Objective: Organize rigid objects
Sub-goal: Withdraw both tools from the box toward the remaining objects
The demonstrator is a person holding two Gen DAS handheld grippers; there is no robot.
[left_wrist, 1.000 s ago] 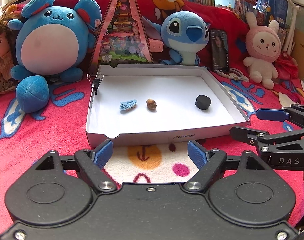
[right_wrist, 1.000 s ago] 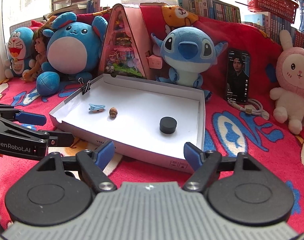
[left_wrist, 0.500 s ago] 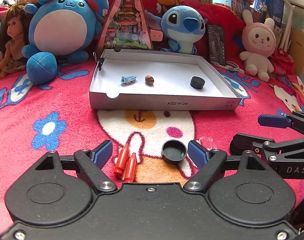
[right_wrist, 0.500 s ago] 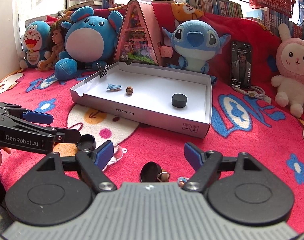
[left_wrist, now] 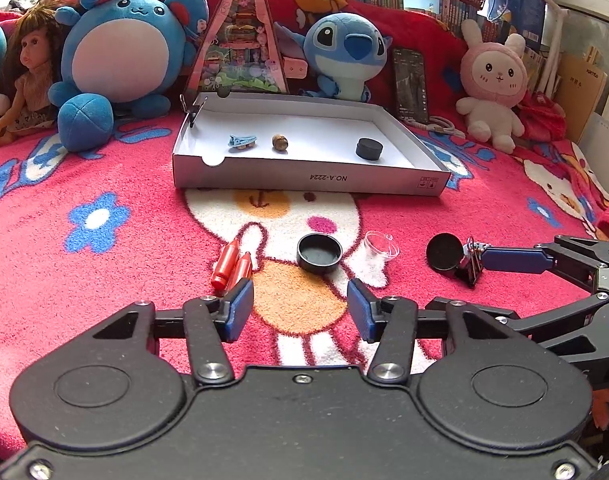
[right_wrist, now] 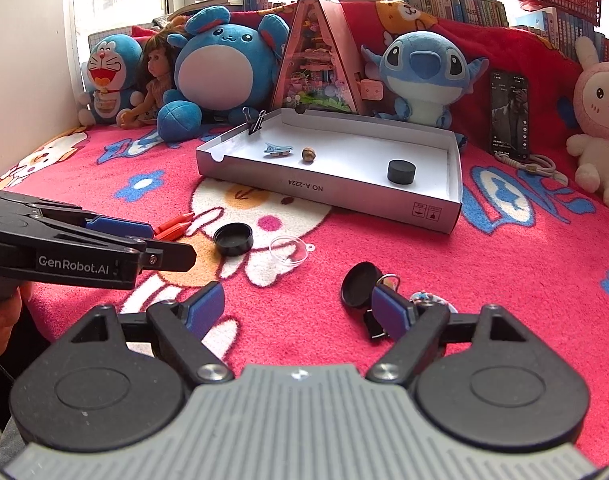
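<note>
Binder clip [right_wrist: 374, 326], light and stiff, we'd pinch at its body; both grippers [left_wrist: 300, 305] [right_wrist: 300, 306] wide open, empty.

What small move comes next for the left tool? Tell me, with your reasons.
Probably ease the left tool forward and down over the black cap. Its jaws stand open and empty, the cap lies open side up on the blanket just ahead of them, and the white box already holds a blue clip, a brown nut and a black puck.
</note>
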